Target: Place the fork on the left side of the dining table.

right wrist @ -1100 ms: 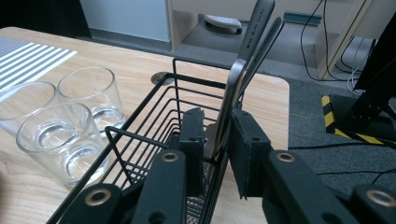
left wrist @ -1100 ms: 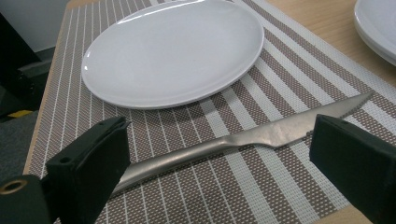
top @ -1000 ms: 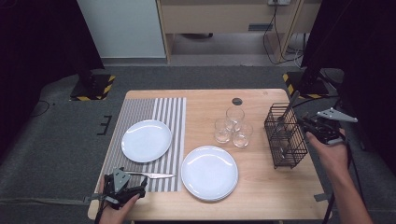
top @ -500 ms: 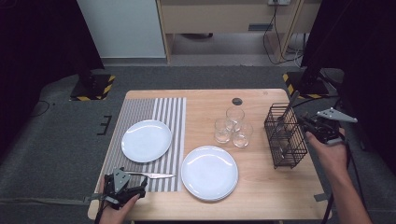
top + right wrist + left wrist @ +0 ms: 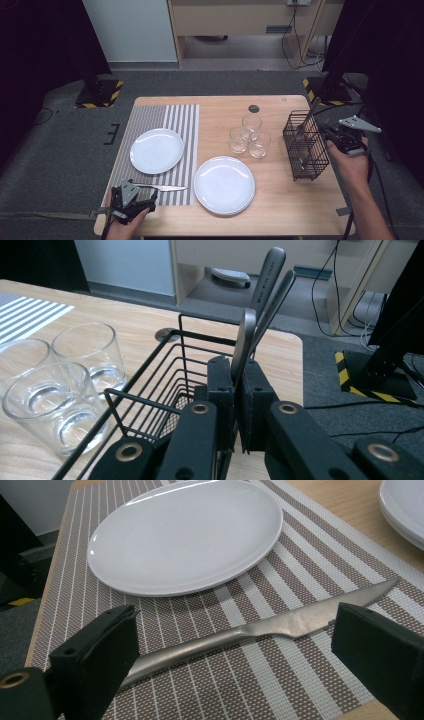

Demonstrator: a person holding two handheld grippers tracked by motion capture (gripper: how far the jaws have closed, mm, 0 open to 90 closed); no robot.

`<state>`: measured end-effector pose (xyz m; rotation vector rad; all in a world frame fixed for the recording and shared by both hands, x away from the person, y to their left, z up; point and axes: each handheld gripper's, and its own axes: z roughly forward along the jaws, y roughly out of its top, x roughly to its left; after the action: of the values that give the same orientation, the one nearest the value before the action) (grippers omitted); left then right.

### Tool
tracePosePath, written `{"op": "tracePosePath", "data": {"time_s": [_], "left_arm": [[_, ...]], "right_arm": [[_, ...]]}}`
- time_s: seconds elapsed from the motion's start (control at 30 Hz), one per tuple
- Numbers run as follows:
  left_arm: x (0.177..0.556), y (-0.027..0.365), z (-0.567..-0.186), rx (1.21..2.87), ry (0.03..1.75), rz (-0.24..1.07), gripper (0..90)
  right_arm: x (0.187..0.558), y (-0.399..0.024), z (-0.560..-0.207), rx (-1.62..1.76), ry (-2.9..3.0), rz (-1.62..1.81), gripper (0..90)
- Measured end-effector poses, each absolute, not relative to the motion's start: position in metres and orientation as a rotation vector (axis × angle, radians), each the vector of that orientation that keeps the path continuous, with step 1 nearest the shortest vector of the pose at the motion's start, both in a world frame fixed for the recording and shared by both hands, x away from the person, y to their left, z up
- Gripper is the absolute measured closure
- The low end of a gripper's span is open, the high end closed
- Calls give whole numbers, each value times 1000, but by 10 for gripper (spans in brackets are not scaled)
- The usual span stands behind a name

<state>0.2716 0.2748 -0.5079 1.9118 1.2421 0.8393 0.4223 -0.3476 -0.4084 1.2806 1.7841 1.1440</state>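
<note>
Right tool (image 5: 239, 390): jaws closed on the flat metal handle of one utensil (image 5: 243, 342) standing in the wire basket (image 5: 304, 150); they have just been closing, handle pinched between the pads. Handle's long axis near upright, leaning slightly toward 1 o'clock in the right gripper view. Judgement: next move is a straight lift along that axis, up and clear of the basket rim. Two more handles (image 5: 270, 277) stand just behind the gripped one, close enough to drag along; what kind of utensils they are cannot be told.

High view: right tool (image 5: 336, 140) at the basket's 3 o'clock side, basket at the desk's (image 5: 280, 200) right edge. This hand is the nearer one to the basket by far.

Left tool (image 5: 235, 655): jaws wide apart, gripping nothing. A knife (image 5: 260, 630) lies flat on the striped mat (image 5: 300, 565) between the jaws, not touched by the pads, blade pointing to 2 o'clock in the left gripper view. High view: left tool (image 5: 131, 202) at the desk's 7 o'clock corner.

Count:
- plates 2: one on the mat (image 5: 157, 150), one on bare desk (image 5: 224, 184)
- glasses 3, clustered (image 5: 248, 136)
- basket 1
- knife on mat 1
- handles in basket 3 visible
- mat 1
</note>
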Motion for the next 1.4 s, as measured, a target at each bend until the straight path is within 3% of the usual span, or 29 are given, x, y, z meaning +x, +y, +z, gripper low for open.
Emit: {"op": "tracePosePath", "data": {"time_s": [1.4], "left_arm": [[272,276,-508,1907,1245,841,44]], "right_arm": [[417,-345,-398,1226,1709,1283,869]]}}
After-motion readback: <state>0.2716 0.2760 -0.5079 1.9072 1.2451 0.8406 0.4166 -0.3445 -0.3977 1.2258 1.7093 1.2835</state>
